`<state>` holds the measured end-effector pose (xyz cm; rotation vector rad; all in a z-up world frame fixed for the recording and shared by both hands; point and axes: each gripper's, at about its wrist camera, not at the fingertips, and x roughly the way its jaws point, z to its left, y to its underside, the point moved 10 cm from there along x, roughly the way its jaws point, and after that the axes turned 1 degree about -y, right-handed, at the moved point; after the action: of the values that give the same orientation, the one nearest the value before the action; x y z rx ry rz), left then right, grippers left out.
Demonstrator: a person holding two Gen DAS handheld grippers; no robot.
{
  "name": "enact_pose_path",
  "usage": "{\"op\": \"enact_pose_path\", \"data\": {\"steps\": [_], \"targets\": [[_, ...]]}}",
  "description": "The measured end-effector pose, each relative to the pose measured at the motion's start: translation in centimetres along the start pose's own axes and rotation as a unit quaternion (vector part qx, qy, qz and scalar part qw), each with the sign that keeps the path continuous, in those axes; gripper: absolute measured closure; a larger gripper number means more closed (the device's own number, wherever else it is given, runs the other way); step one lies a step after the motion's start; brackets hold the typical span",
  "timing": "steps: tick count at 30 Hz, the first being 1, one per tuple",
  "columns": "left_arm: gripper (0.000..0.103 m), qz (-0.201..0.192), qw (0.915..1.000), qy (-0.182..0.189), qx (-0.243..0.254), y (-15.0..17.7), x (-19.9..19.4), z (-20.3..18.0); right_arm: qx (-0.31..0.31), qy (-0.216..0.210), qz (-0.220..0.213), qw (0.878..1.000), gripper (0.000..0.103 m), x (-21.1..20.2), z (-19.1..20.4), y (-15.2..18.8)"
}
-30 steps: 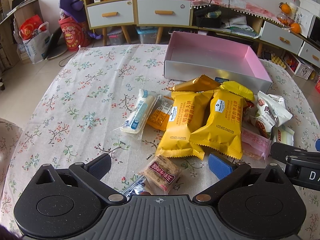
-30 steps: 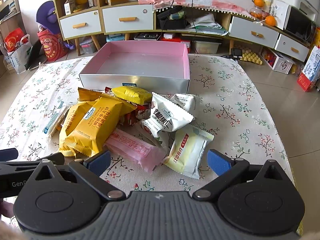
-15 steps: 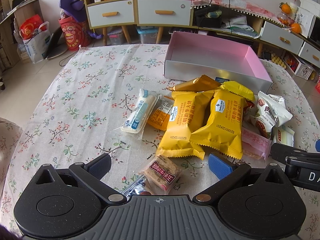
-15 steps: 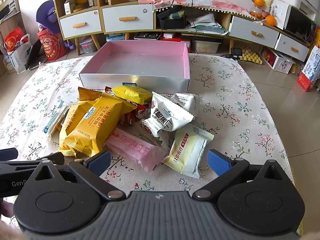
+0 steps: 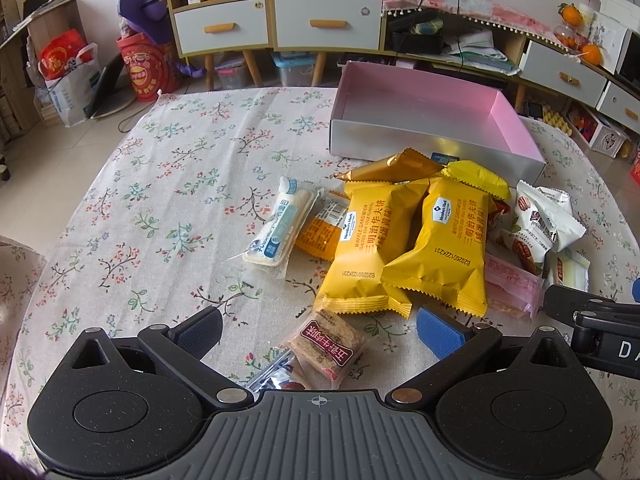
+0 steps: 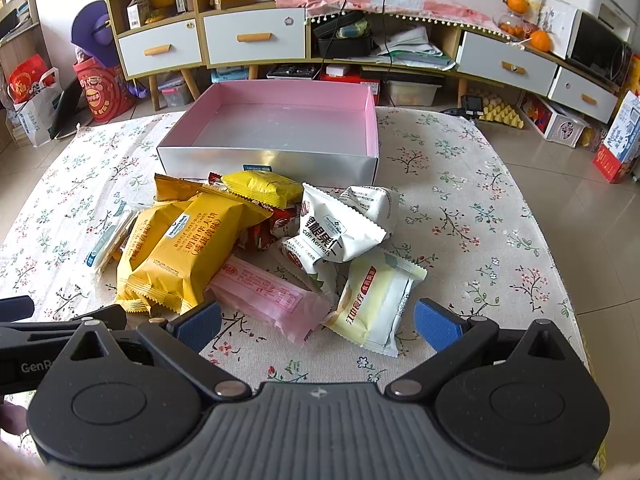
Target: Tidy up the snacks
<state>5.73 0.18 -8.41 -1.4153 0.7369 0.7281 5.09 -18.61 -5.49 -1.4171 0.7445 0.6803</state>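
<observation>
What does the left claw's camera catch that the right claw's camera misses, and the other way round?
Only the left view shows the small brown cracker packet with the dark red label lying between the open left claw.

Only the right view clearly shows the pale yellow-green wrapped snack just ahead of the open right claw.

Both show the empty pink-lined silver box, the two big yellow waffle sandwich bags and the flowered tablecloth.

glossy plastic snack wrappers (image 6: 188,252), matt floral cloth tablecloth (image 5: 160,184), shiny silver-sided pink-lined box (image 6: 276,160)
</observation>
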Motion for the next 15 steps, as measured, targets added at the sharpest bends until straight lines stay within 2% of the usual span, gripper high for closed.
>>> {"op": "enact_pose_path", "data": {"steps": [15], "targets": [[0.0,-0.001,0.9999,0.015,0.006,-0.69,-0.52,0.56,0.005,-0.001,0.001,1.0,0.0,-0.13,0.03,-0.21]]}}
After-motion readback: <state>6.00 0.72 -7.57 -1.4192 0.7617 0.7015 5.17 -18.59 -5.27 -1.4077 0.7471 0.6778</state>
